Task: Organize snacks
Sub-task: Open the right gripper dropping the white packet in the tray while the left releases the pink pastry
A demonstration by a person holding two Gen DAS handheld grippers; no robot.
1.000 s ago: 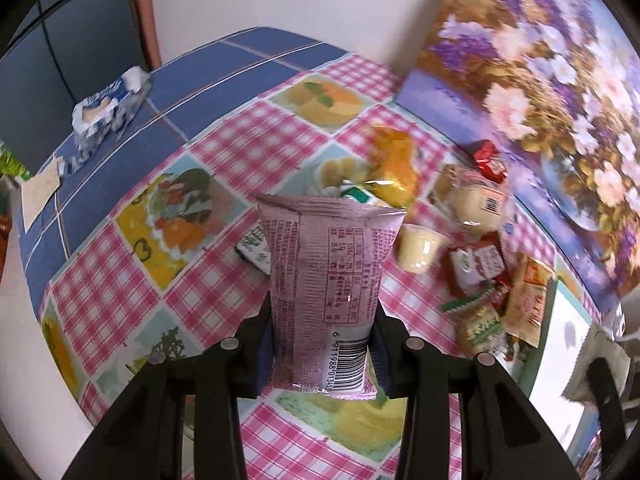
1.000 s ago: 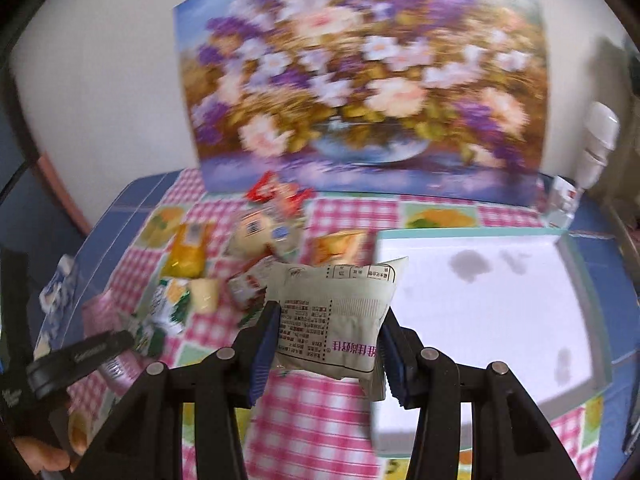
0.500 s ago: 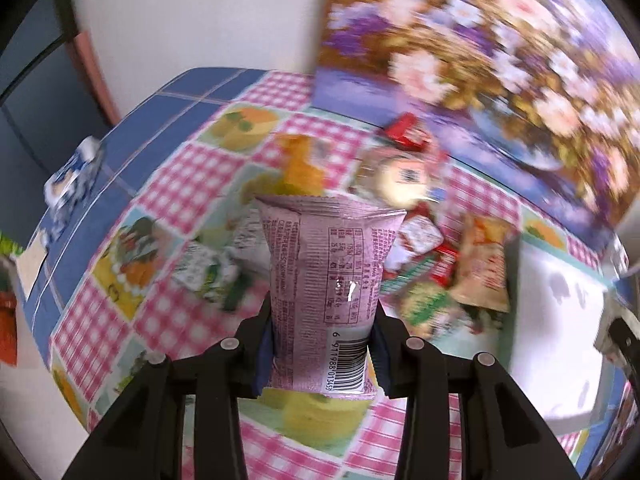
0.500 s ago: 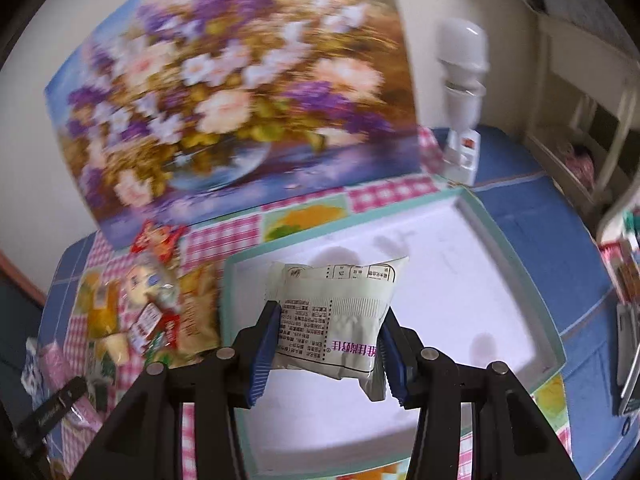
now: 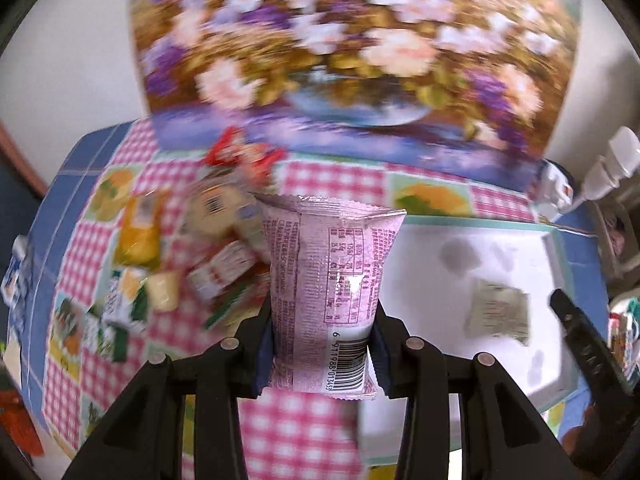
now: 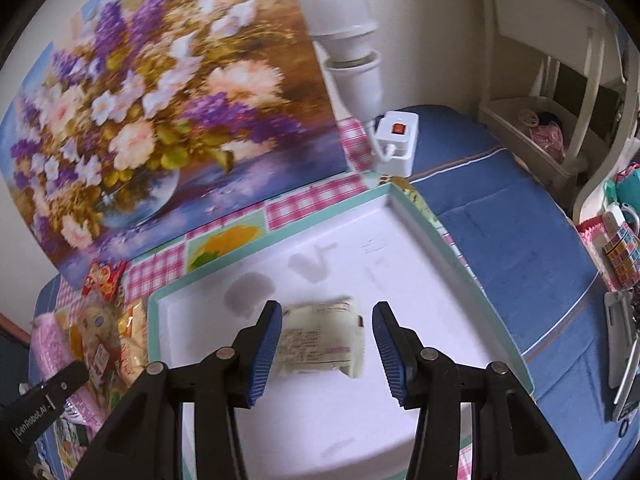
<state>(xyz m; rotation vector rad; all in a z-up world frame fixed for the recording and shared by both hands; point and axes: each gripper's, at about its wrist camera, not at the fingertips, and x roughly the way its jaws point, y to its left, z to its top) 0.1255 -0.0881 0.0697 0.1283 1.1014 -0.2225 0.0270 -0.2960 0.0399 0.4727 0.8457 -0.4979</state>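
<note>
Pale and crinkled, the cream snack packet now lies flat on the white floor of the teal-rimmed tray, dropped there by the right gripper, whose blue-padded jaws stand apart on either side of it with clear gaps and touch nothing. Half a second ago those same jaws were clamped on this packet above the tray, so one snack has been delivered and that hand is free for another. In the left wrist view the same packet shows on the tray floor toward its right side, with the tip of the right gripper beside it. The left gripper is clamped on a pink snack packet, held upright with its barcode end down between the pads. A second ago that packet hung over the checked tablecloth with the tray at the far right edge of the view; now the tray fills the right half of the picture and the pink packet stands over its near left rim. The remaining pile of snacks lies on the cloth to the left of the tray, blurred. Judging from this, the pink packet is next to go in.
</note>
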